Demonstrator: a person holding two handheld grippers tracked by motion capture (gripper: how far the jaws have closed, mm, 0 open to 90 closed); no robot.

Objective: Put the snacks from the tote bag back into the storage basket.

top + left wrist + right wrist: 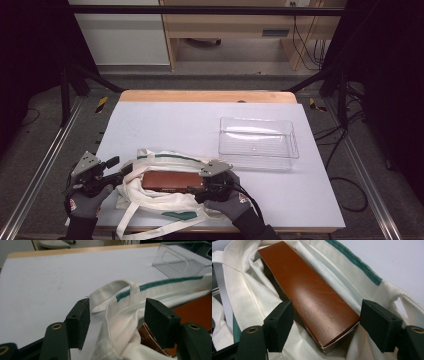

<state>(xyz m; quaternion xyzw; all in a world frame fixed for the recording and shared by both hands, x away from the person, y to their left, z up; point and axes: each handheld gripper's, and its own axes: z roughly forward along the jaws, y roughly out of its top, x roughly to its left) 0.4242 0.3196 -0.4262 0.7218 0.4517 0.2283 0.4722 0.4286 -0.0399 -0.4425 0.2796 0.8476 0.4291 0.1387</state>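
Brown box [308,293] lies in the white tote bag [150,200], both left gripper [117,320] and right gripper [325,327] released, so slack cloth could flop over it.

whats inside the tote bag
A long brown box lies in the open bag. Cloth covers the bag's bottom, so anything beneath the box is hidden.

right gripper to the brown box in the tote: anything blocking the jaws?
Nothing visible does. The right gripper has its jaws open on either side of the brown box, near its end, pads clear of it. The box lies exposed in the open mouth of the white tote bag; the cloth lies beside and beneath it, not over it.
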